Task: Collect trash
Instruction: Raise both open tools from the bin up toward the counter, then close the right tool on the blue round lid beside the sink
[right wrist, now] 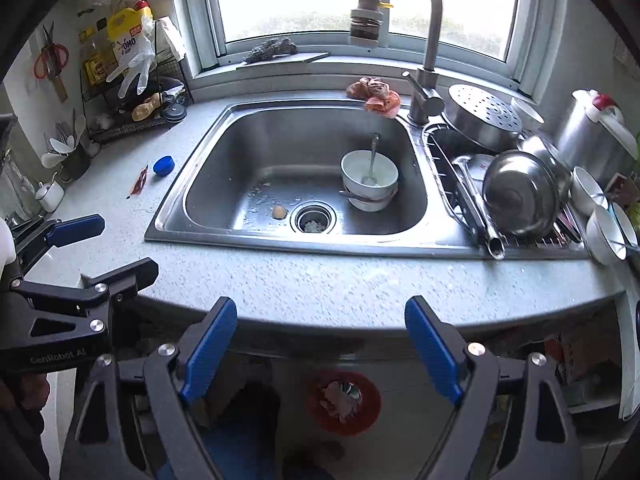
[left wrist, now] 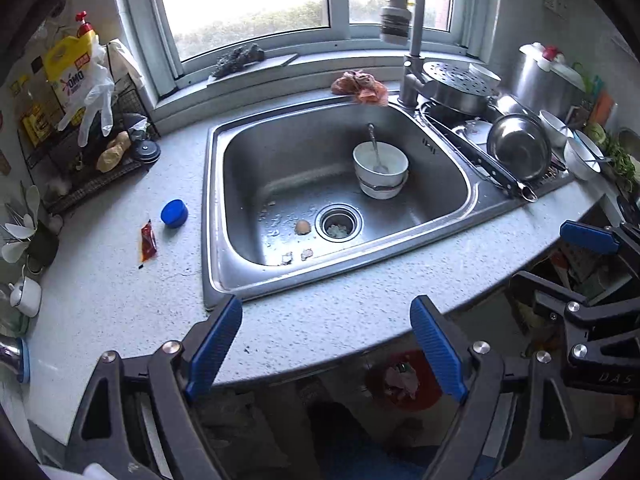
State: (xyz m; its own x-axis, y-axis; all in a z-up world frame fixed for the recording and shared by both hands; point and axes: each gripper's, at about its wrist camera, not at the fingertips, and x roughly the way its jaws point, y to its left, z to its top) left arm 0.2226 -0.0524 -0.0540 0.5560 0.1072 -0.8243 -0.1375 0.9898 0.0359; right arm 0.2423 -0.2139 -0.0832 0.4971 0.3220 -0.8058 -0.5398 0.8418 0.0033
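Observation:
A red sauce packet (left wrist: 148, 242) and a blue cap (left wrist: 174, 213) lie on the speckled counter left of the sink; the right wrist view shows the packet (right wrist: 139, 180) and cap (right wrist: 163, 166) too. An eggshell (left wrist: 303, 227) and small scraps (left wrist: 307, 255) sit by the drain. On the floor below the counter edge stands a red bin (right wrist: 344, 402) with rubbish in it. My left gripper (left wrist: 326, 320) hovers open and empty above the counter's front edge. My right gripper (right wrist: 322, 320) is beside it, also open and empty.
The steel sink (left wrist: 216, 216) holds stacked white bowls (left wrist: 380, 168) with a spoon under a tall faucet (left wrist: 412, 20). A dish rack with pots (left wrist: 520, 152) fills the right. A crumpled orange cloth (left wrist: 360, 86) lies behind the sink; a wire shelf (left wrist: 80, 152) stands at left.

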